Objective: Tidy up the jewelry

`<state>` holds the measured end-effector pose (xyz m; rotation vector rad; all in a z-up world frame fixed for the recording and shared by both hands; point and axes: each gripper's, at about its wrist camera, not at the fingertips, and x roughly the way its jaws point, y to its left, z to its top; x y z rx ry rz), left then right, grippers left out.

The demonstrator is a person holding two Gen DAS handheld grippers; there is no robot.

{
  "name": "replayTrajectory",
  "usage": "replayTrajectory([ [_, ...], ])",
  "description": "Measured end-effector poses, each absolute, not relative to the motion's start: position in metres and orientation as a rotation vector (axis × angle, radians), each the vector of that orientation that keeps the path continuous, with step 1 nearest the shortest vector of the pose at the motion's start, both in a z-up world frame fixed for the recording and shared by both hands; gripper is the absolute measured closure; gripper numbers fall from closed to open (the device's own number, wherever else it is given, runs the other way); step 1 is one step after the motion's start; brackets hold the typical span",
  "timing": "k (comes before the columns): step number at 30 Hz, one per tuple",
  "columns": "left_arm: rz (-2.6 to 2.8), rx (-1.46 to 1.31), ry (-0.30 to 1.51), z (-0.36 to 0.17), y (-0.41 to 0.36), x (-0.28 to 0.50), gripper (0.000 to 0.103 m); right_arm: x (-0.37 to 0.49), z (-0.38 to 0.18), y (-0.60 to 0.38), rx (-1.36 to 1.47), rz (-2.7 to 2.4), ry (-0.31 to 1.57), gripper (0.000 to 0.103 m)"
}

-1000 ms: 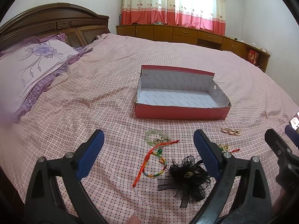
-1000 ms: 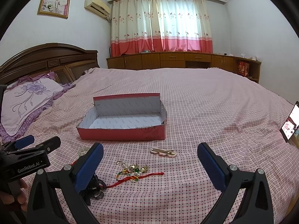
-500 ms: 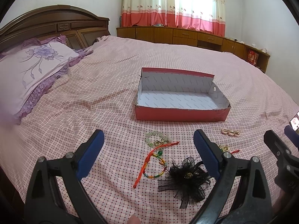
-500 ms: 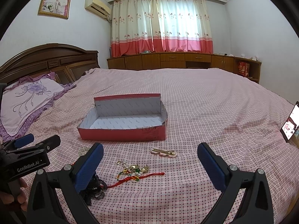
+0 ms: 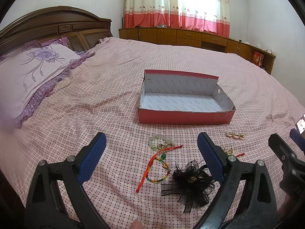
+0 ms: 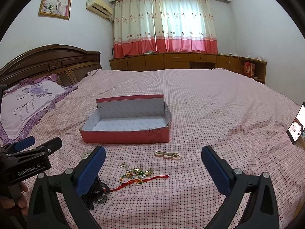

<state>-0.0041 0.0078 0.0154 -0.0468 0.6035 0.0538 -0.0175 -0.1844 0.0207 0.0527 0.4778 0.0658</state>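
While hovering low over the checked bedspread (image 5: 80, 114), wide open on the left: left gripper (image 5: 151, 153), blue pads spread, nothing clamped. Between those pads, a green bead bracelet (image 5: 159, 143) farthest out, then a red cord bracelet (image 5: 156, 162) with a rainbow loop, then a black feather hair flower (image 5: 190, 181) nearest, tucked against the right pad. Just beyond the spread, squarely ahead, a pink cardboard box (image 5: 185, 117), open-topped and bare white inside. Off right of the pads, a gold hair clip (image 5: 235, 135) close to the box's corner. Further right, same story: right gripper (image 6: 153, 161) gaping, holding nothing, level above the bed. Between its fingers, a tangle of gold charms and pearls on red cord (image 6: 139, 175), clear of both pads; the gold clip again just past it, nearer the box. At far left of that view, a hand (image 6: 13, 200) wrapped round the other tool's handle, fingers curled.
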Motion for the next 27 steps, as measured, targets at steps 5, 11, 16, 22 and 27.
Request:
replayTrajectory([
  [5,0.054,-0.046,0.602,0.015,0.0067,-0.0049,0.013,-0.0175,0.0206,-0.1844,0.053,0.065,0.477,0.001],
  [11,0.055,-0.044,0.603,0.0149,0.0058,-0.0049,0.013,-0.0189,0.0212,-0.1828,0.057,0.067,0.483,0.001],
  [16,0.056,-0.043,0.602,0.0143,0.0047,-0.0054,0.013,-0.019,0.0209,-0.1833,0.058,0.067,0.483,0.001],
  [22,0.056,-0.041,0.604,0.0149,0.0047,-0.0053,0.013,-0.0191,0.0207,-0.1837,0.058,0.068,0.484,0.001],
  [27,0.056,-0.04,0.605,0.0151,0.004,-0.0049,0.013,-0.0189,0.0206,-0.184,0.059,0.068,0.483,0.001],
])
